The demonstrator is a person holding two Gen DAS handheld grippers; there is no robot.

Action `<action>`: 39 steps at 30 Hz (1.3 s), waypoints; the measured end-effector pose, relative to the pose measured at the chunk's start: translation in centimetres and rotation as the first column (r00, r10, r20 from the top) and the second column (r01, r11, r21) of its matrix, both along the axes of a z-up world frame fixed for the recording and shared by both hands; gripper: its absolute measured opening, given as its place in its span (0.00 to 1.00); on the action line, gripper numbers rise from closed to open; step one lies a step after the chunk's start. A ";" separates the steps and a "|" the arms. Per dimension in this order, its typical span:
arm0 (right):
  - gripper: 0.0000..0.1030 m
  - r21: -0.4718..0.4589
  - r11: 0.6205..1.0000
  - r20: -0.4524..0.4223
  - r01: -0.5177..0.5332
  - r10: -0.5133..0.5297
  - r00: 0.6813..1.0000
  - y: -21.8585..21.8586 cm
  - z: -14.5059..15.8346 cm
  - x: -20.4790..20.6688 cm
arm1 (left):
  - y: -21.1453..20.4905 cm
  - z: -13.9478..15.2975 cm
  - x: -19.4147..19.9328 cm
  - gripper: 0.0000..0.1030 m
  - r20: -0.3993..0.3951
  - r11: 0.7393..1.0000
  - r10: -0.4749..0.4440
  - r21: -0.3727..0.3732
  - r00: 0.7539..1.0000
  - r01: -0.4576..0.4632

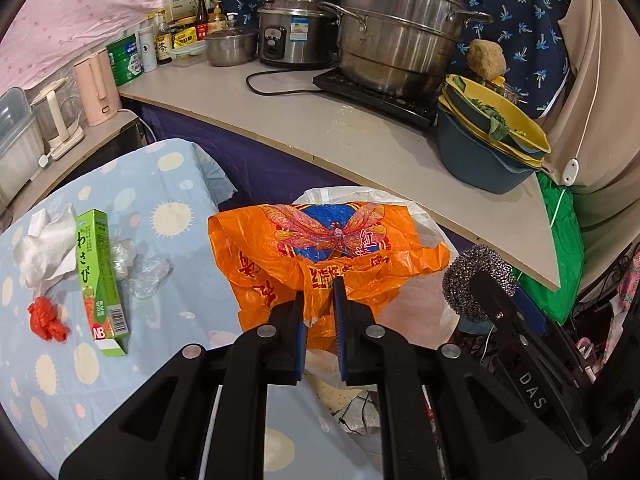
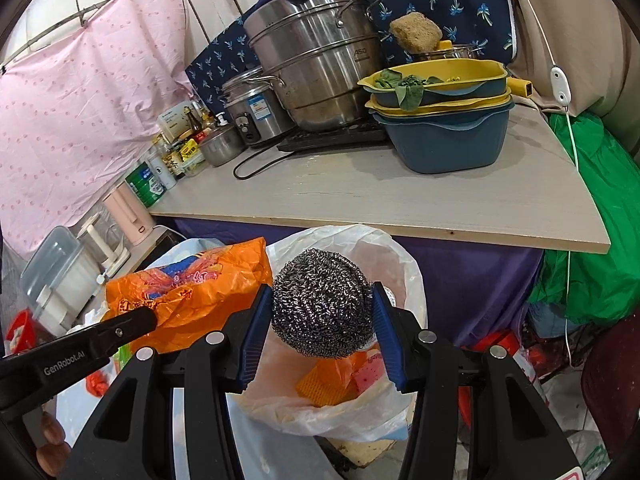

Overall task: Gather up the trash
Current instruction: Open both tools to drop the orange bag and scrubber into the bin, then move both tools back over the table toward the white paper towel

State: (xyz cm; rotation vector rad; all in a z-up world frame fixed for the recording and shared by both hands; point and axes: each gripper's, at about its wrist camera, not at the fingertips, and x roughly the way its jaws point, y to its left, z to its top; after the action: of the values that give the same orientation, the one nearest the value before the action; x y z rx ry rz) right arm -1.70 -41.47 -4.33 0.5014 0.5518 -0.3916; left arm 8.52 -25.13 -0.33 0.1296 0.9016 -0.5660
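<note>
Clamping a scourer point(image 2: 323, 309) over the white bin bag point(image 2: 404, 264), right tool point(image 2: 320, 312); left tool point(image 1: 320, 300) pinched shut on orange bag point(image 1: 320, 248) just beside.

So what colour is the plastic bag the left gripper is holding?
Orange plastic bag, with a dragonfly print; clearest in the left wrist view.

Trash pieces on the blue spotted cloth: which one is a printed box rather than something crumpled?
The green wasabi box. It is rigid and printed; the white tissue, clear plastic wrap and red scrap beside it are crumpled.

Cramped home kitchen: steamer pots point(image 1: 394, 36), rice cooker point(image 1: 294, 28), sauce bottles point(image 1: 182, 36) & kettle point(image 1: 96, 88) on the bench point(image 1: 360, 136).
</note>
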 end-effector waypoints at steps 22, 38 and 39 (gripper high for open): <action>0.51 0.008 1.000 0.024 -0.011 0.010 1.000 0.4 1.1 1.1 | 1.3 0.0 1.9 0.48 -0.001 0.997 0.077 -0.007 0.997 -0.077; 0.58 -0.033 0.995 0.029 -0.098 0.099 0.995 6.3 2.8 2.2 | 9.1 0.8 2.4 0.60 -0.010 0.978 0.201 -0.062 0.980 -0.201; 0.59 -0.036 0.994 0.027 -0.106 0.107 0.994 6.8 2.8 2.4 | 9.9 0.7 2.6 0.60 -0.015 0.975 0.212 -0.065 0.977 -0.213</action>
State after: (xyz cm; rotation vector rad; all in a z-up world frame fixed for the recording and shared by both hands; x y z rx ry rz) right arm 0.71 -34.63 -1.53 0.4414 0.5407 -0.2912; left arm 11.10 -15.23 0.39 -0.0292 0.8903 -0.3963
